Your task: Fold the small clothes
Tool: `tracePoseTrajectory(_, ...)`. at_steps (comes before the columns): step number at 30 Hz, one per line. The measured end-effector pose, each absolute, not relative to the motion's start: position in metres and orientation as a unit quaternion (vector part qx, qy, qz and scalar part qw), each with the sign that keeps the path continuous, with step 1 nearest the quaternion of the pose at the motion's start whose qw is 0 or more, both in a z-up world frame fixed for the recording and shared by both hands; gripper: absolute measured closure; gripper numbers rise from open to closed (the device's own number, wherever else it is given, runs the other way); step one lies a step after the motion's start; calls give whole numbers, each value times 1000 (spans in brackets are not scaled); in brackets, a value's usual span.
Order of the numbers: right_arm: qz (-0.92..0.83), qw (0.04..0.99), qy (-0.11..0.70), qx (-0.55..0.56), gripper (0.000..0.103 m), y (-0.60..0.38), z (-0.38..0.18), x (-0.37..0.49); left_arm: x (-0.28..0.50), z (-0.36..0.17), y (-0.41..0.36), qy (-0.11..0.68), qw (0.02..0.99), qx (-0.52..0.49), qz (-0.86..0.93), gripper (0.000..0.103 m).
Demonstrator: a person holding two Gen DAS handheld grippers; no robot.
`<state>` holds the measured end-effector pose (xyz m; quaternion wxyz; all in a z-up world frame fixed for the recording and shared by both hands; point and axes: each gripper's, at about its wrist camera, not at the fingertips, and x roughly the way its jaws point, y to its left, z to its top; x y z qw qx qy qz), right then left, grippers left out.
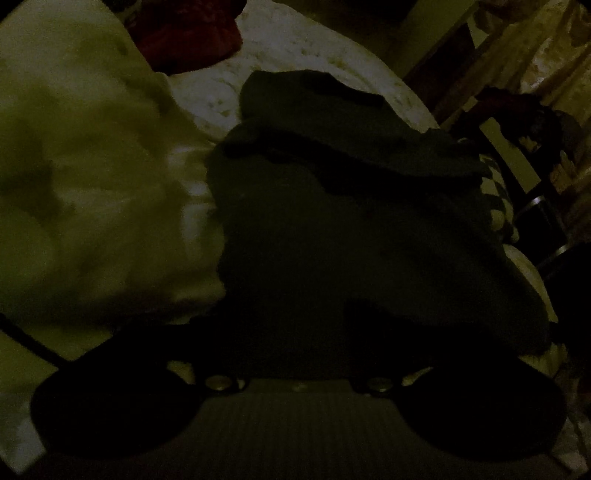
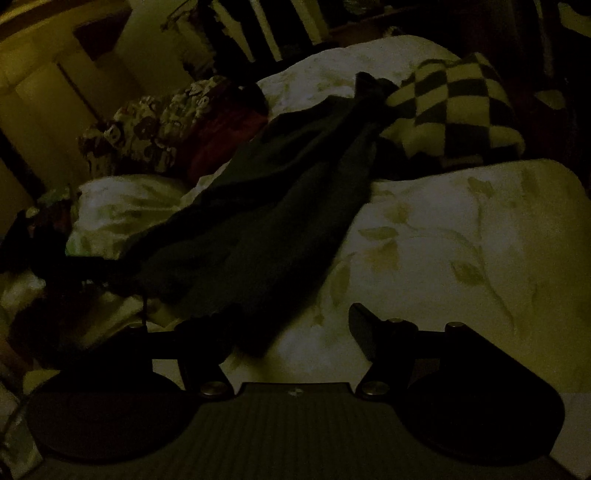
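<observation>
The room is very dark. A dark garment [image 1: 351,206] lies rumpled on a pale leaf-print bedspread [image 1: 295,48], and it fills the middle of the left wrist view. My left gripper [image 1: 295,332] is right over its near edge; the cloth hides the fingers. In the right wrist view the same dark garment [image 2: 280,206] stretches from upper right to lower left. My right gripper [image 2: 291,325] is open, its right finger [image 2: 364,332] over the bedspread [image 2: 461,240], its left finger under the garment's near corner.
A black-and-white checkered cloth [image 2: 454,110] lies behind the garment. A floral-print item [image 2: 147,129] and a dark red cloth [image 2: 221,140] lie at the far left. A red cloth [image 1: 188,33] sits at the top. Dark furniture [image 1: 517,129] stands beside the bed.
</observation>
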<state>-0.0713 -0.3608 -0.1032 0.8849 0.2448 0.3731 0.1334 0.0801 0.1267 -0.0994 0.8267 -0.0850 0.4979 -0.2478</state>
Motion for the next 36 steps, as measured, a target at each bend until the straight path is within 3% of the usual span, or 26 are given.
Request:
tracePoseTrajectory(5,140,877,373,269,0,-362,-106,-66,82,-101,127,498,818,-111,-264,81)
tracePoseTrajectory(10,181,861,371,297,3,-352,-108,-54,83,-98,116,494,814,-108,-287,88)
tracePoseTrajectory(12,184,859,374,296,36,-348,-112,-49,86,-100,118,495,811,-116,-289,88)
tracePoseTrajectory(13,179,858,378,298,78,-347,-116,-46,86,-100,119,494,811,-120,-290,89)
tracePoseTrajectory(14,178,855,381,303,85,-346,-120,-43,86,-99,120,493,811,-122,-292,89)
tracePoseTrajectory(23,215,841,344,359,88,-363,-93,-30,111,-62,122,463,814,-165,-311,90)
tracePoseTrajectory(31,207,827,274,445,89,-425,-55,84,233,-26,88,404,845,-242,-254,89)
tracePoseTrajectory(36,141,827,275,470,89,-457,-63,178,329,-54,52,445,829,-269,-208,89)
